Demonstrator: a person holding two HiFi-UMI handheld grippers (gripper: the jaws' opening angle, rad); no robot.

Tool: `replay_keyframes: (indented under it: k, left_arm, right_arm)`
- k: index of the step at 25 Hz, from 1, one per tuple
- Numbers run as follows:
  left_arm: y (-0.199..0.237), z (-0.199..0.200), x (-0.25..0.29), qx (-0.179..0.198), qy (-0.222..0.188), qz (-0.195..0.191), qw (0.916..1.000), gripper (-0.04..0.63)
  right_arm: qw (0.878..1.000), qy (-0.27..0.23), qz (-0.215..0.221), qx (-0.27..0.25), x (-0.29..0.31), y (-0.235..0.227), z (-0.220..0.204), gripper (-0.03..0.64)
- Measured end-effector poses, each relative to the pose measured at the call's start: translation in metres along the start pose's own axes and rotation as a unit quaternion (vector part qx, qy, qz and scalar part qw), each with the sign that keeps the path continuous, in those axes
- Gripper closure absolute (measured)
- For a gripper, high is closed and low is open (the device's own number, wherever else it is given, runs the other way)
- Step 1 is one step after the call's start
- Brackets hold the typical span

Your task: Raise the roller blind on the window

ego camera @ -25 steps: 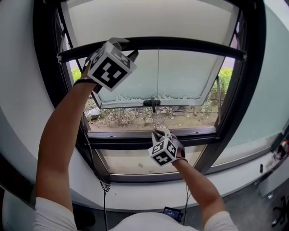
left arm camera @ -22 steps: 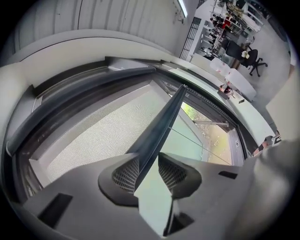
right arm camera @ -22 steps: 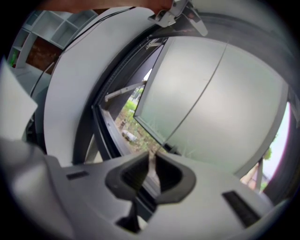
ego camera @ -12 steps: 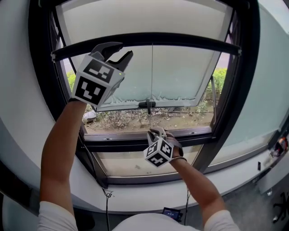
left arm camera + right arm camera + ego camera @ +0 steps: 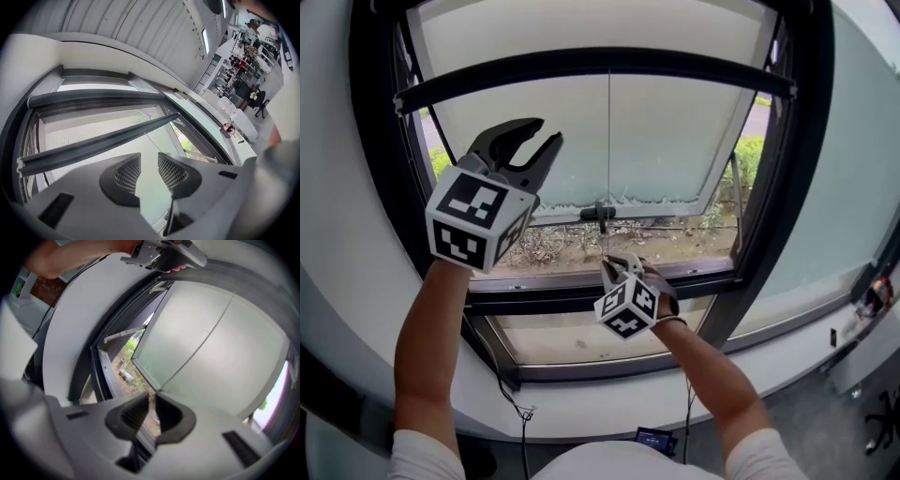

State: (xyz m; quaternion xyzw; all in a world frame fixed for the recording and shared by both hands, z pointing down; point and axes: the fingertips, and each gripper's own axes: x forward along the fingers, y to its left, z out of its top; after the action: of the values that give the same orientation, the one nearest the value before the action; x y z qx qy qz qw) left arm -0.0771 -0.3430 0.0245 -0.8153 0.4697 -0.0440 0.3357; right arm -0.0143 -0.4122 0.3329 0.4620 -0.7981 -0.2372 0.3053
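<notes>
The roller blind [image 5: 581, 33] covers the top of the window, and its dark bottom bar [image 5: 675, 67] runs across the frame. A thin pull cord [image 5: 608, 159] hangs straight down from the middle of that bar. My right gripper [image 5: 619, 265] is shut on the cord's lower end, in front of the lower window frame; in the right gripper view the cord [image 5: 201, 345] runs up from between the jaws [image 5: 151, 411]. My left gripper [image 5: 534, 141] stands open and empty, below the bar's left part and clear of it. The left gripper view shows the jaws [image 5: 149, 171] under the bar [image 5: 103, 140].
Behind the blind, a frosted sash [image 5: 675, 150] is tilted outward, with a dark handle [image 5: 600, 213] at its lower edge. Plants and ground show through the gap. A cable [image 5: 511, 398] hangs below the sill. The dark window frame [image 5: 769, 234] closes the right side.
My left gripper has come down and to the left, away from the blind's bar, and has rolled. The right gripper has risen a little with the cord; the bar sits higher in view.
</notes>
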Motion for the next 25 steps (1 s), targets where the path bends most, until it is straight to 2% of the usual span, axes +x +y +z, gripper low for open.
replay_keyframes:
  k: [10,16,25]
  left_arm:
    - [-0.029,-0.038,-0.022,-0.085,-0.007,-0.017,0.9962,0.465]
    - [-0.048,-0.062,-0.033,-0.113,0.006,-0.025,0.9933,0.465]
    - [-0.071,-0.08,-0.057,-0.159,0.003,-0.022,0.987,0.465]
  right_arm:
    - [0.999,-0.03,-0.031,0.004,-0.021,-0.024,0.022,0.56]
    - [0.998,-0.041,-0.043,0.008,-0.029,-0.033,0.03,0.56]
    - [0.997,-0.055,-0.057,0.002,-0.039,-0.042,0.044,0.56]
